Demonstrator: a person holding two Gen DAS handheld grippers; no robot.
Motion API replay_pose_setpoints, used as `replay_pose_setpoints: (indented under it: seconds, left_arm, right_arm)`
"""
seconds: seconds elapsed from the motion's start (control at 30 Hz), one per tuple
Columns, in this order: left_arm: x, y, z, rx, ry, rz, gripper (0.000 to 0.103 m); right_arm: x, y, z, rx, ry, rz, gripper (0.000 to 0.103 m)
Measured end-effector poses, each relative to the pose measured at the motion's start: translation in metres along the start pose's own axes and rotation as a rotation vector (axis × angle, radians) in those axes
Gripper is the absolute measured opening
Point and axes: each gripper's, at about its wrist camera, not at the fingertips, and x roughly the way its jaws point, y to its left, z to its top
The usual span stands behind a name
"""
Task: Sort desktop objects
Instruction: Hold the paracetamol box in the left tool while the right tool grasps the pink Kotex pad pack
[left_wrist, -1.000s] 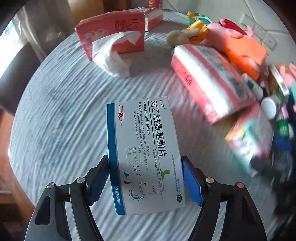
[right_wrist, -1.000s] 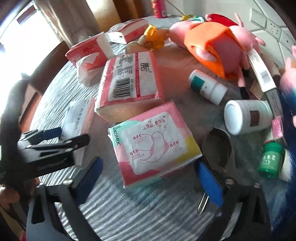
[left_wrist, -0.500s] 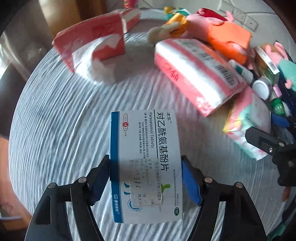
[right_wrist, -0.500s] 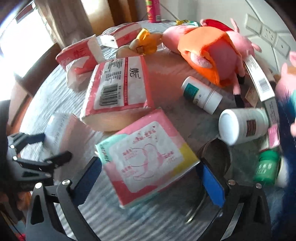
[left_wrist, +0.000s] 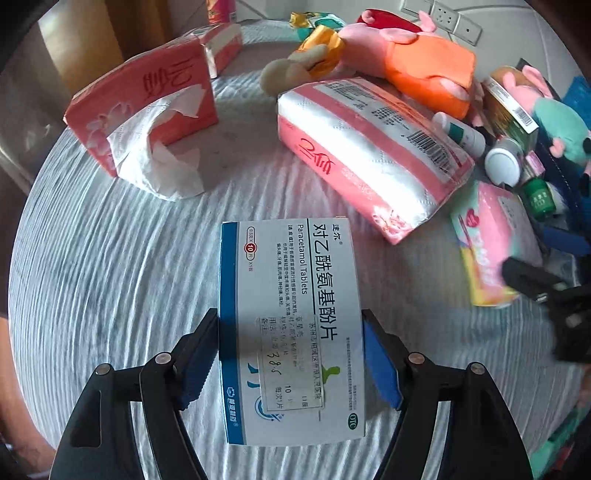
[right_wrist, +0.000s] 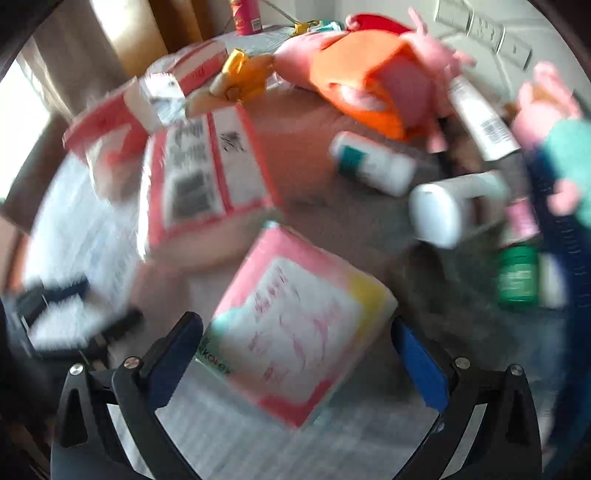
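Sorting looks barely begun: left gripper (left_wrist: 290, 363) pinches the medicine box (left_wrist: 290, 332); right gripper (right_wrist: 295, 358), fingers spread, straddles the pink pack (right_wrist: 295, 328); bottles, toys beyond lie jumbled.

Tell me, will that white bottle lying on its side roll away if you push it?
Probably. The white bottle looks round and smooth and lies on its side, so a sideways nudge could roll it. The green bottle sits close by and might stop it.

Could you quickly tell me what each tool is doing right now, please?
Left tool: closed on the paracetamol box.
Right tool: open, fingers on either side of the pink pad pack, not gripping it.
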Motion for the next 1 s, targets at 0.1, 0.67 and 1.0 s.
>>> replay_pose_setpoints:
  seconds: [0.1,0.67,1.0]
  left_arm:
    - [-0.002,-0.004,-0.002,0.008,0.001,-0.022,0.072]
    - [-0.007,-0.028,-0.026,0.102,0.016,0.000,0.085]
    - [-0.018,-0.029,-0.042,0.087,-0.008,-0.004,0.071]
  right_arm:
    - [-0.016,-0.013,-0.005,0.107,-0.002,0.014,0.103]
    - [0.017,-0.011,-0.017,0.228,-0.034,0.016,0.103]
    - [0.021,0.003,-0.031,0.164,-0.035,-0.027,0.102]
